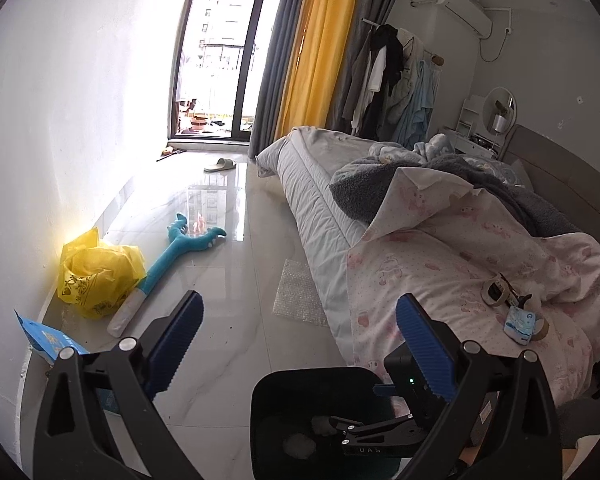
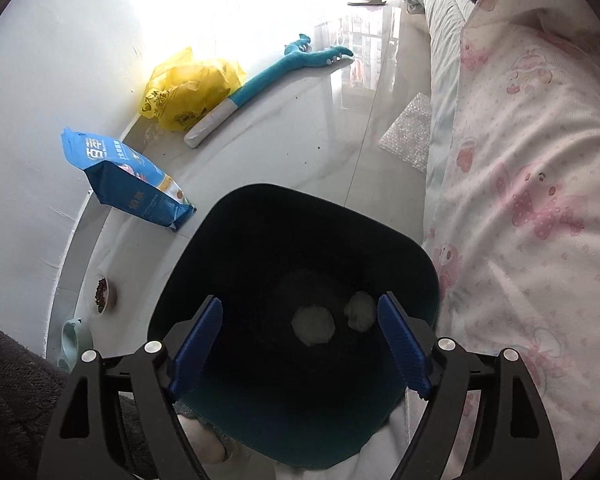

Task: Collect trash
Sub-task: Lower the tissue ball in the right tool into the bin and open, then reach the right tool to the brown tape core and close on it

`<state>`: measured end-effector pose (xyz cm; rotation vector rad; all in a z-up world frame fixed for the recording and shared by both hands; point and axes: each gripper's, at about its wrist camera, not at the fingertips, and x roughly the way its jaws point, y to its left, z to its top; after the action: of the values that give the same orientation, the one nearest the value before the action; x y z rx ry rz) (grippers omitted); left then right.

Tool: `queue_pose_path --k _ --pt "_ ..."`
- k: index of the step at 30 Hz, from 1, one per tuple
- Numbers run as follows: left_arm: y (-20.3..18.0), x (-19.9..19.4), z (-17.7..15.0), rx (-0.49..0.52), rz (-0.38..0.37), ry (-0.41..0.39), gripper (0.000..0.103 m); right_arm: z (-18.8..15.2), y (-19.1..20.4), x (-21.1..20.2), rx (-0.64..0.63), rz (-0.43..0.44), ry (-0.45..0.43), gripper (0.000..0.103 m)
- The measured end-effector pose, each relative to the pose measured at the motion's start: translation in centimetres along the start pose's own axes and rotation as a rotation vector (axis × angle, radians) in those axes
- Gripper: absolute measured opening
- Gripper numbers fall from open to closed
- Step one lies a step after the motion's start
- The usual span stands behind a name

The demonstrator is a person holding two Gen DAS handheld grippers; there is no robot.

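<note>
A: Where's the trash right now?

B: Two pale wads [image 2: 313,325] lie at the bottom of the bin [image 2: 428,264], which stands on the floor [image 2: 300,152] just beside the bed [image 2: 540,160]. The right gripper [image 2: 300,344] hangs over the bin's mouth, pointing steeply down into it. Its jaws stand apart with nothing between the pads, so I'd say the drop is done.

A: And the left?

B: The left gripper [image 1: 300,340] is spread wide and empty too. It sits higher than the bin and looks out over it, tilted gently down toward the floor past the bin, with the bed on its right.

A: What would you go for next?

B: My guess: the bubble wrap [image 1: 298,292] lying on the floor beyond the bin, touching the bed's edge. There's also a yellow bag [image 1: 96,272] by the wall, farther from the bin, and small clutter [image 1: 516,304] on the bedcover. I can't tell whether that clutter counts as trash.

A: How do you do it well?

B: Lift the right gripper straight up clear of the bin's rim before swinging it, so a finger doesn't tip the bin. For the wrap, come in low and flat. It is thin, so one pad should slide under an edge before closing. Pinch a corner rather than the middle. Then carry it back over the bin's centre and release only once it is well inside the rim.
</note>
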<state>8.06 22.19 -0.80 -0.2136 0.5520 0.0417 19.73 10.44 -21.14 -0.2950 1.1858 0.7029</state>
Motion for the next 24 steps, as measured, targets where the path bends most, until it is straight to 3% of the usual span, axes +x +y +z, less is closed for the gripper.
queue_pose_path --k 13,24 --pt "-2.5 0.0 1.3 -0.001 -0.019 -0.033 0.098 0.3 -1.6 -8.9 -0.023 0.016 -0.190 0.086" --pt "-6.5 2.0 1.3 0.041 -0.083 -0.015 0.098 -1.9 -7.7 -15.1 0.066 -0.011 -0.313 0.087"
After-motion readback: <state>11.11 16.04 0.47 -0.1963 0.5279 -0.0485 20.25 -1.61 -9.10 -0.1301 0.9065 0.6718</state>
